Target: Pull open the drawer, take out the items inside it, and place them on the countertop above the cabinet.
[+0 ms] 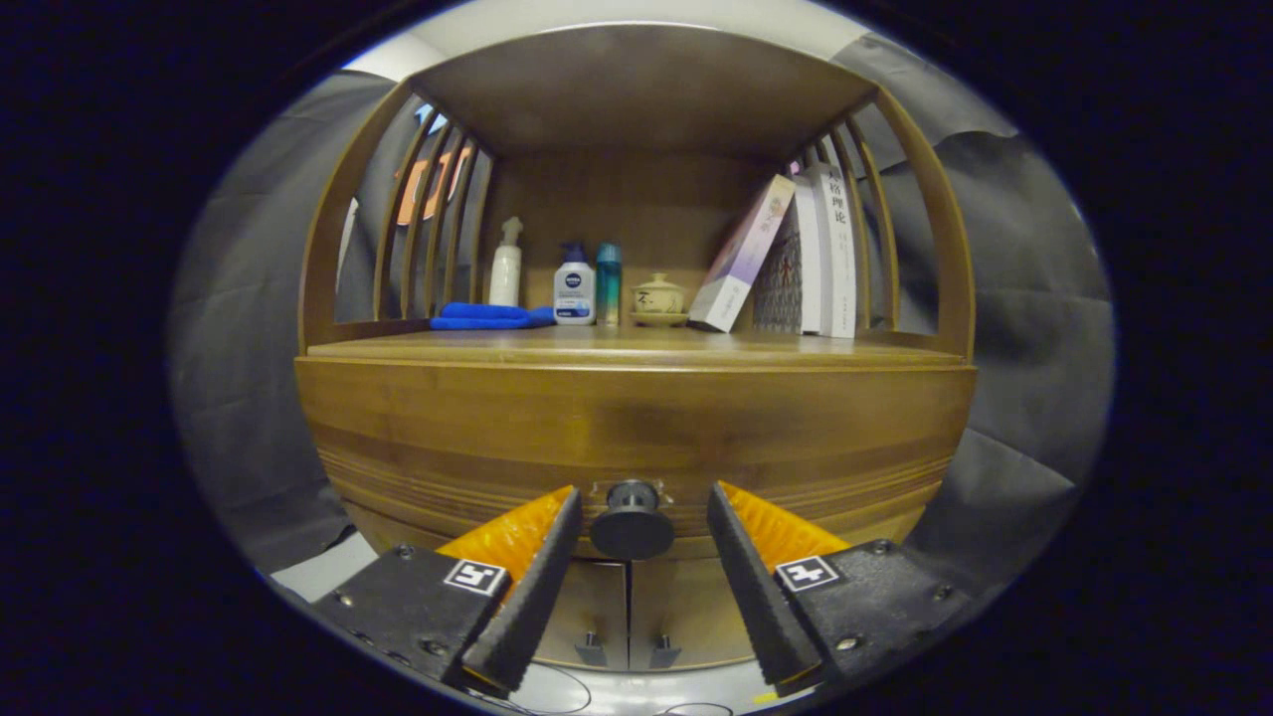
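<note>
The first step, opening the drawer, is in hand: the tool [636, 517] stands wide, its fingers flanking the drawer knob [633, 520] without touching it. The drawer front [636, 428] sits flush, closed. Next, I judge, the fingers must close on the knob, then pull straight back.

1. The drawer [636, 438] is sitting shut, its wide wooden front running flush across the cabinet just under the countertop.
2. Its dark round knob [633, 520] is sticking out from the lower middle of the front, sitting between the gripper's [642, 507] spread fingers, untouched by either.
3. The countertop [636, 345] is lying flat and wooden directly above the drawer, forming the shelf's floor.
</note>
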`<state>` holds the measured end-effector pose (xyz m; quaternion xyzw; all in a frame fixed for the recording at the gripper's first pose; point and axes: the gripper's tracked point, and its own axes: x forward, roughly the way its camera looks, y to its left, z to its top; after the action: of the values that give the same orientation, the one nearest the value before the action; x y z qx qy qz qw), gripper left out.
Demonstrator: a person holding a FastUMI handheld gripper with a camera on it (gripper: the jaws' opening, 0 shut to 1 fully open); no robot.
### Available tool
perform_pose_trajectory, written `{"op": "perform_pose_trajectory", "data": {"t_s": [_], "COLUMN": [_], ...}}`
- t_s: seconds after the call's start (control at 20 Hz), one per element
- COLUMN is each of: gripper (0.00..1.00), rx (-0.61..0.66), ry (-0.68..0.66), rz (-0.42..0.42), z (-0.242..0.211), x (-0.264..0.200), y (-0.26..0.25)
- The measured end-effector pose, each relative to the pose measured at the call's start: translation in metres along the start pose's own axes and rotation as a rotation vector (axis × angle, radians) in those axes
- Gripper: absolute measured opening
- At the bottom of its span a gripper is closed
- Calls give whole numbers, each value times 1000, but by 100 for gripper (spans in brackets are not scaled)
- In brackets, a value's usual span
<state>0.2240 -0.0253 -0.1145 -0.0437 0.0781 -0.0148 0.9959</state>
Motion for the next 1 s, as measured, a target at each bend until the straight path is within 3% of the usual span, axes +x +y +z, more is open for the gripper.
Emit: {"op": "perform_pose_trajectory", "data": {"t_s": [0.35, 0.75, 1.0], "gripper": [53, 43, 42], "rx": [-22, 10, 20], "ry": [-10, 33, 42], "rz": [-18, 12, 10], "z": [-3, -6, -10], "x": [13, 10, -7], "y": [5, 3, 3]}}
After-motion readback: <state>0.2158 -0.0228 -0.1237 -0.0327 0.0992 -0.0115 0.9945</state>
